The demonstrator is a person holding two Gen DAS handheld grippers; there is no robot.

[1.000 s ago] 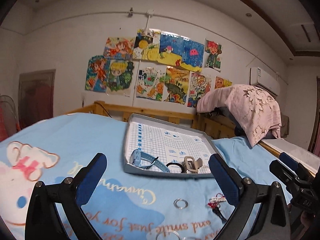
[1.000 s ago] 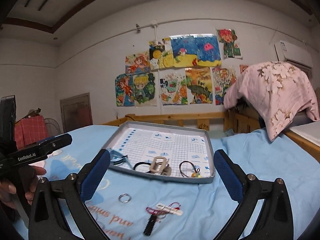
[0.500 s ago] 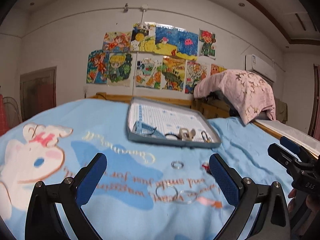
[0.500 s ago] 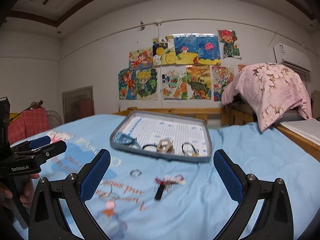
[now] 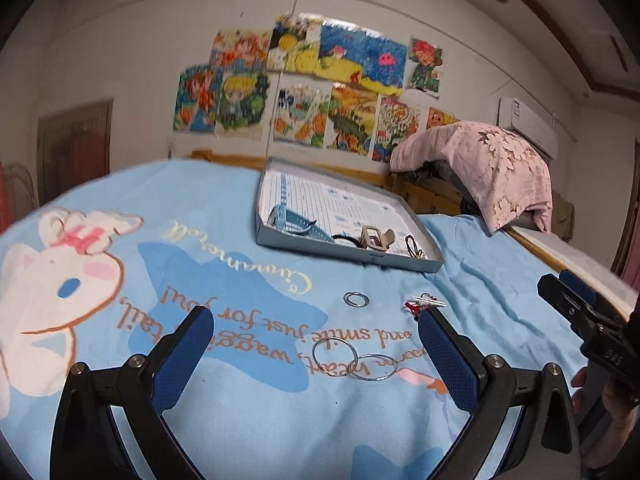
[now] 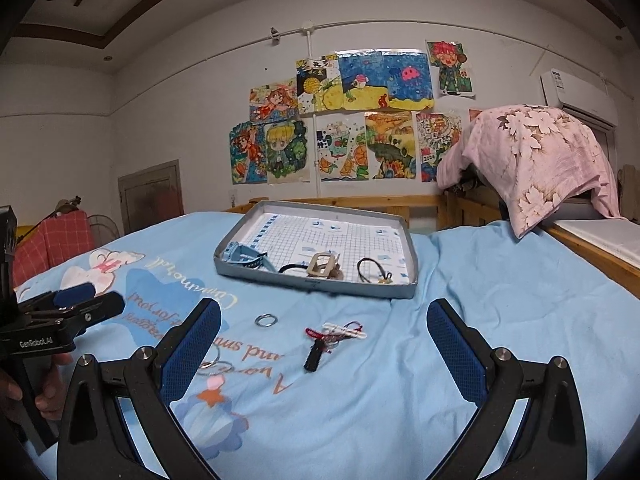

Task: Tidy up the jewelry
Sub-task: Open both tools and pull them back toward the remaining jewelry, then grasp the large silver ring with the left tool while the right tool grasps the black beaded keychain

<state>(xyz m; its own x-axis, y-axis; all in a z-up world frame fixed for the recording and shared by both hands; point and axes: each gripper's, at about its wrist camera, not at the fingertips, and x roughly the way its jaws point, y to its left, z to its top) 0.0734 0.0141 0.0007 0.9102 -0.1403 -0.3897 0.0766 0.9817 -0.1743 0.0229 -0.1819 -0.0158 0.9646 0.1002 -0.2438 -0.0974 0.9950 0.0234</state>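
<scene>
Both tools hover over the light-blue cartoon-print bedsheet [image 6: 480, 280]: the left blue-padded black gripper [image 5: 316, 344] and the right blue-padded black gripper [image 6: 324, 332] each have their jaws spread wide, holding and touching nothing. Beyond them lies the shallow grey cardboard tray with grid-paper lining [image 6: 412, 248], holding a pale-blue watch [image 6: 246, 258], a beige buckle [image 6: 322, 265] and black hair ties. On the sheet lie two thin overlapping silver bangles [image 5: 354, 358], a red-and-white tasselled charm [image 6: 334, 338] and a small silver ring [image 6: 266, 320].
</scene>
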